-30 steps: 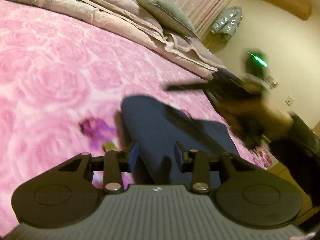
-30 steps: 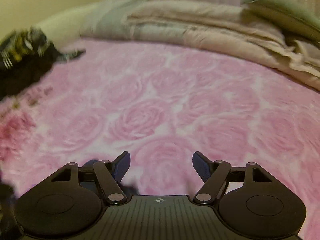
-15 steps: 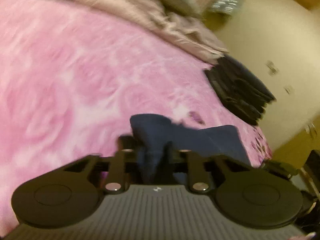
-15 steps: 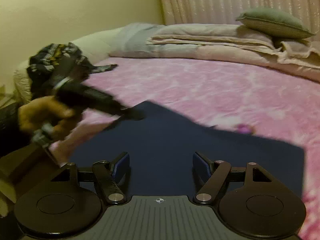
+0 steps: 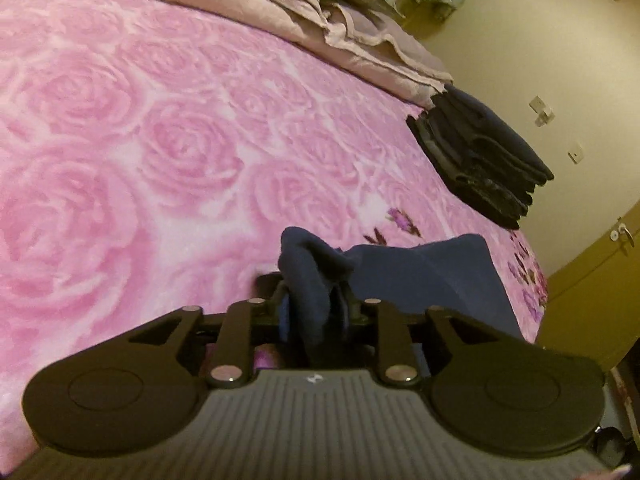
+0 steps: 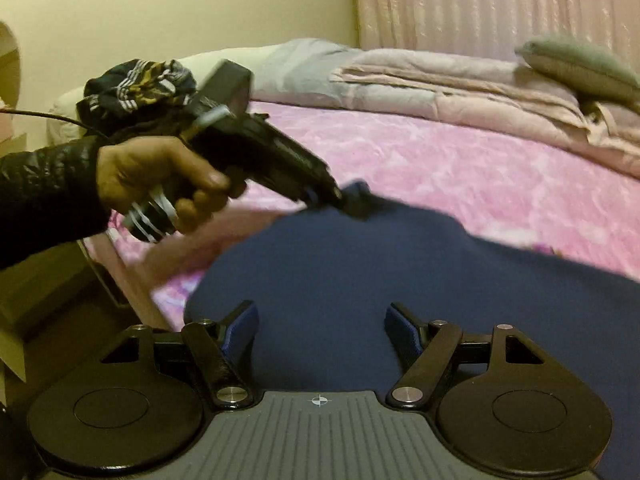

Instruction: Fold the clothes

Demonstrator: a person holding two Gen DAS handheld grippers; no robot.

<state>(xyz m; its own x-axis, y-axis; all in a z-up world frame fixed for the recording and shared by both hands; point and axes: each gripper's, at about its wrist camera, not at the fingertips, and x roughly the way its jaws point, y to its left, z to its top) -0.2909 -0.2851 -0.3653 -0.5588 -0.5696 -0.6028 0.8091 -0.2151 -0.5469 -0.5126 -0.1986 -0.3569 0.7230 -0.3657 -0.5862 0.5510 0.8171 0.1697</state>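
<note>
A navy blue garment (image 5: 432, 276) lies on the pink rose-patterned bed (image 5: 160, 152) near its edge. My left gripper (image 5: 310, 304) is shut on a bunched corner of it and lifts that corner. In the right wrist view the garment (image 6: 400, 272) spreads flat in front of my right gripper (image 6: 320, 330), which is open and empty just above the cloth. The left gripper (image 6: 348, 200) shows there too, held by a hand, pinching the garment's far corner.
A stack of folded dark clothes (image 5: 480, 152) sits at the bed's right edge. Beige quilts (image 5: 304, 4) and a grey-green pillow (image 6: 580, 66) lie along the head of the bed. A pile of patterned dark clothes (image 6: 136, 88) sits at the far left corner.
My left gripper has shut on the navy garment's corner and raised it. My right gripper has pulled back so that the spread garment lies in front of it, still open.
</note>
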